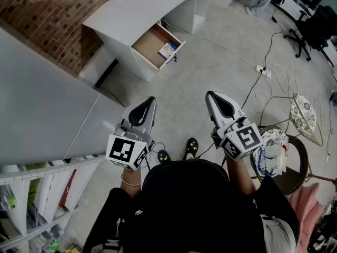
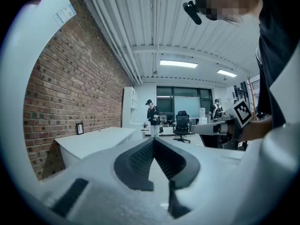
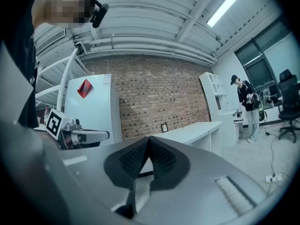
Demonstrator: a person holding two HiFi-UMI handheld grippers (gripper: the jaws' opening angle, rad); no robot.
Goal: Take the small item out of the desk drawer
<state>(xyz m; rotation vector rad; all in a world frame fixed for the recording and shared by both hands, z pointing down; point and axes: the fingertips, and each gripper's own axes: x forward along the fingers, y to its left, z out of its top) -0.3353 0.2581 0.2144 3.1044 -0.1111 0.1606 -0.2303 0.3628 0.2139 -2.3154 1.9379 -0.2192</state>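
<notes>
Left gripper [image 1: 150,101] and right gripper [image 1: 211,96] are held out in front, side by side, apart from each other, both pointing forward and about level. Jaws closed tip to tip on both, nothing between them. Marker cubes [image 1: 126,151] sit at the rear ends, facing up. Left wrist [image 1: 130,181] and right forearm [image 1: 240,168] run back toward the body, mostly hidden from the head view.

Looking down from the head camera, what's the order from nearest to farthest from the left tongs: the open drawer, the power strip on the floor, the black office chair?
Measured from the left tongs in the head view:
1. The open drawer, straight ahead, pulled out of the white desk.
2. The power strip, on the floor ahead and to the right.
3. The office chair, far off at the upper right.
</notes>
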